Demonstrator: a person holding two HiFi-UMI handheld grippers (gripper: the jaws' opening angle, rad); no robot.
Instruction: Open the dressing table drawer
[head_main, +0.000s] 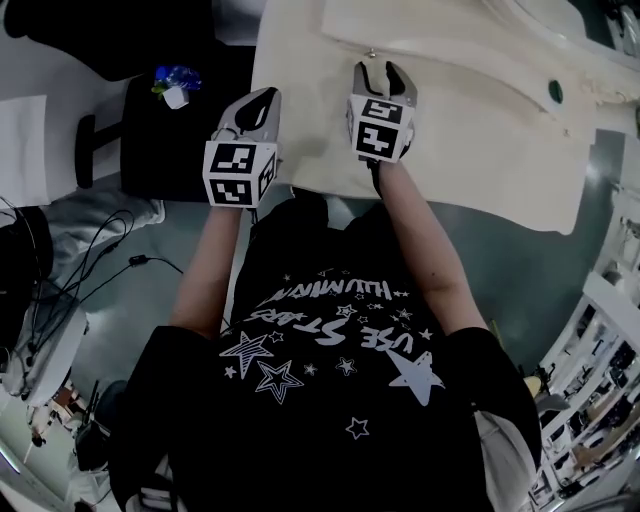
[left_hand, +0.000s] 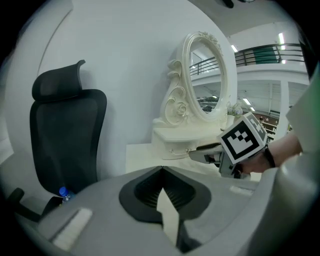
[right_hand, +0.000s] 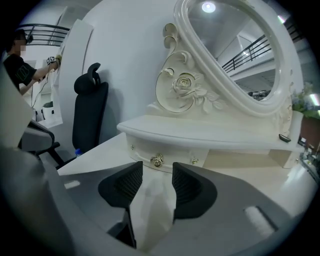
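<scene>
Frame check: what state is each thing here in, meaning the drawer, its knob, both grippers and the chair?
Drawer: closed.
Right gripper: open, empty.
Drawer knob: not gripped, just ahead of those open jaws.
Left gripper: shut, empty.
Office chair: unoccupied.

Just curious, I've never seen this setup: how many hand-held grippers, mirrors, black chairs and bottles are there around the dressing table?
Grippers: 2, left gripper and right gripper
Mirror: 1
Black chair: 1
Bottle: 1
Total: 5
</scene>
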